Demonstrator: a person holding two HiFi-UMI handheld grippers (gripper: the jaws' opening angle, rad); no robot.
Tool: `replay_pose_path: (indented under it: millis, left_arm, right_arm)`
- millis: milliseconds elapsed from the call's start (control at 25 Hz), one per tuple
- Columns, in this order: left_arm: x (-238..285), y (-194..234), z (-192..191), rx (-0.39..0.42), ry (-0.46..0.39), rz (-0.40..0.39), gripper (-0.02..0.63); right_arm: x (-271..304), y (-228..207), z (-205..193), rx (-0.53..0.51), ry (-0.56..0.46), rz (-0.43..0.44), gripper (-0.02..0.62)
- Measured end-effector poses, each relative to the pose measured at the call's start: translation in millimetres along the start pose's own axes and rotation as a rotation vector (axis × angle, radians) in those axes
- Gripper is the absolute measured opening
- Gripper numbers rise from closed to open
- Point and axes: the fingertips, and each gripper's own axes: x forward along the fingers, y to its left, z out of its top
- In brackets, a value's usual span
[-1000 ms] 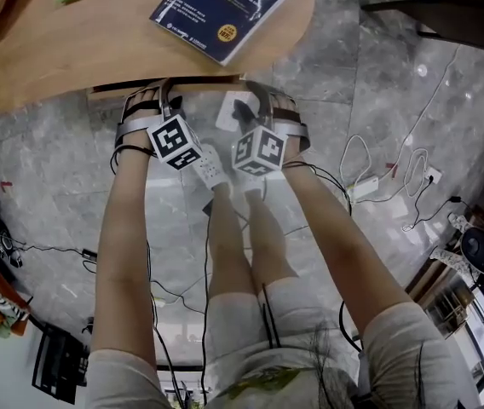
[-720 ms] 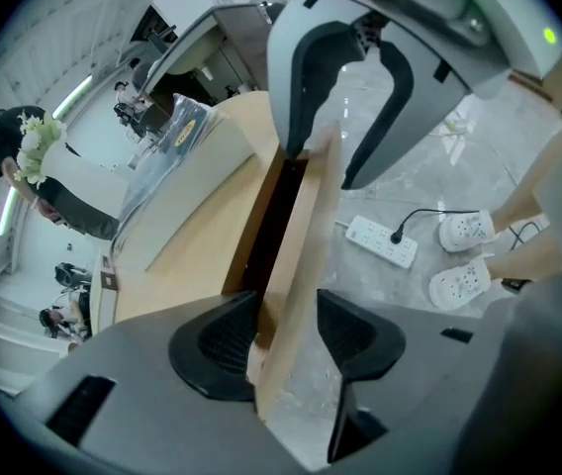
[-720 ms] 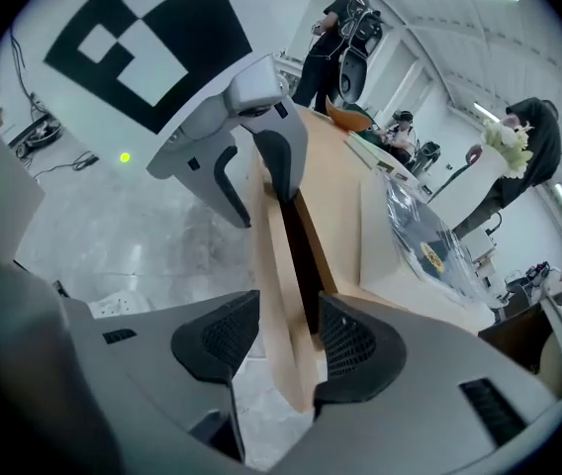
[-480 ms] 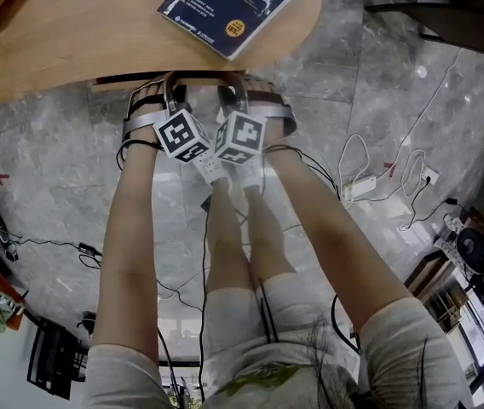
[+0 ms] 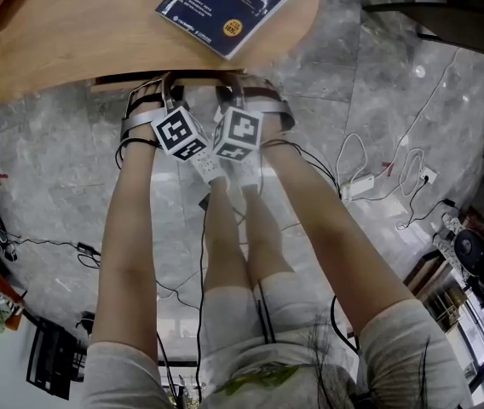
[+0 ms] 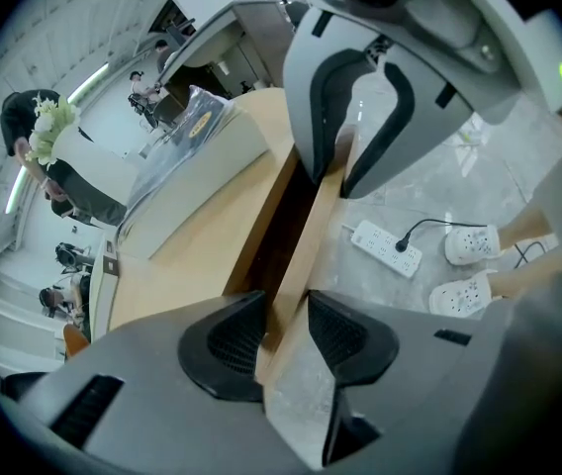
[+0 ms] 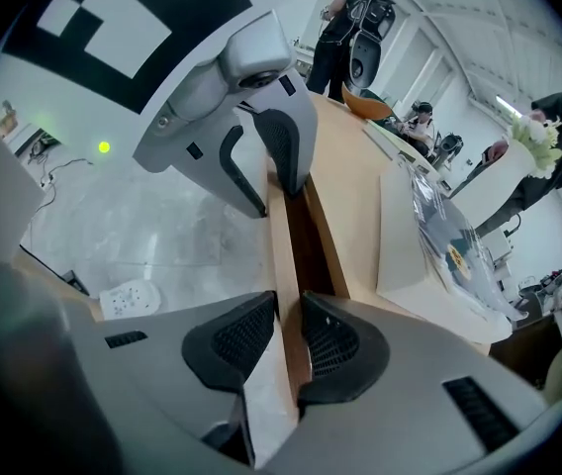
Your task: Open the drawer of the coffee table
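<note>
Head view: left gripper (image 5: 167, 92) & right gripper (image 5: 235, 92) sit side by side at the coffee table (image 5: 72, 49) edge, below the blue book (image 5: 229, 2). Left gripper view: jaws, just been closing, clamp the drawer front (image 6: 306, 236); dark slit (image 6: 279, 231) behind it, so the drawer looks barely open. Right gripper view: same, jaws just closed onto that panel. Main pull's left; contents not visible.

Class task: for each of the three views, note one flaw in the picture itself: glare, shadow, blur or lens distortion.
Head view: bright glare spots on the polished floor, deep shadow under the table. Left gripper view: fisheye bending, black corners, washed-out brightness upper left. Right gripper view: same round black frame; the drawer front is sharp, distant people soft.
</note>
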Motion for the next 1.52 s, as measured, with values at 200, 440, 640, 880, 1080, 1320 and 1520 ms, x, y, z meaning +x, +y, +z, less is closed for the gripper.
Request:
replay_pose_path:
  millis: [200,440,640,880,1080,1320,1520]
  left_arm:
    - [-2.3,1.8,1.0,-0.008,0.003,0.0,0.137]
    - [-5.5,-7.6,-2.8,-0.015,0.001,0.008,0.137]
    - [-7.1,-11.3,-3.1,-0.015,-0.001,0.001,0.137]
    - [-8.0,-13.4,-2.5,-0.023,0.004,-0.005,0.137]
    - [-7.8,-15.7,-3.6,-0.027,0.001,-0.002,0.137]
    - [-7.9,-15.2,-3.7,-0.036,0.006,-0.001,0.137]
    - [-9.9,-18.7,-4.2,-0.044,0.01,-0.007,0.137]
  right_arm:
    - [-1.6,-0.3,0.2,0.024,0.003,-0.009,0.097]
    - [-2.9,11.4,-2.9,0.01,0.012,0.02,0.094]
    - [-4.2,14.5,-3.7,0.022,0.01,0.014,0.094]
    - [-5.2,15.8,-5.6,0.027,0.008,0.015,0.095]
    - [-5.6,16.8,-4.9,0.03,0.001,0.008,0.095]
    - [-6.5,16.4,-4.2,0.039,-0.004,0.015,0.094]
    - [-7.7,20.0,-5.9,0.034,-0.001,0.028,0.094]
